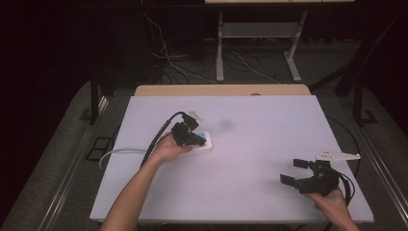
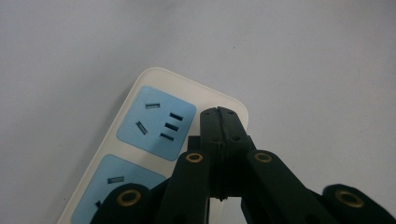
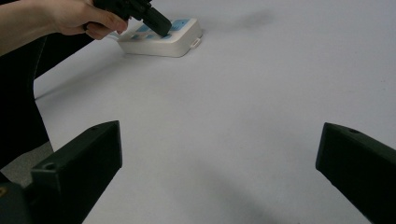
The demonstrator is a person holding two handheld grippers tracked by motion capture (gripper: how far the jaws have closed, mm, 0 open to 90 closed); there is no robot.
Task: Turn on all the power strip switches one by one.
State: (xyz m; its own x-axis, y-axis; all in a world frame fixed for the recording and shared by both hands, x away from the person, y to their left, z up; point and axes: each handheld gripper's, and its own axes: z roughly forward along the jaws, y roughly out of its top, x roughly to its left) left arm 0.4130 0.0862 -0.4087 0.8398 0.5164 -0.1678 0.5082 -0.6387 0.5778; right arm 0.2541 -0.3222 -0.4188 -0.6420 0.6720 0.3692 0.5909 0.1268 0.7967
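Currently: left tool pressing at power strip

Left tool (image 2: 219,112), jaws together and empty, sits tip-down on the white power strip (image 1: 206,143), beside its end socket. Right tool (image 1: 294,172), jaws apart, idles well right of the strip. Next: likely press or steady

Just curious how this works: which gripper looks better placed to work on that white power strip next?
Probably the left. The left gripper, jaws shut, sits right over the power strip. The right gripper hangs open near the table's front right corner, well away from it.
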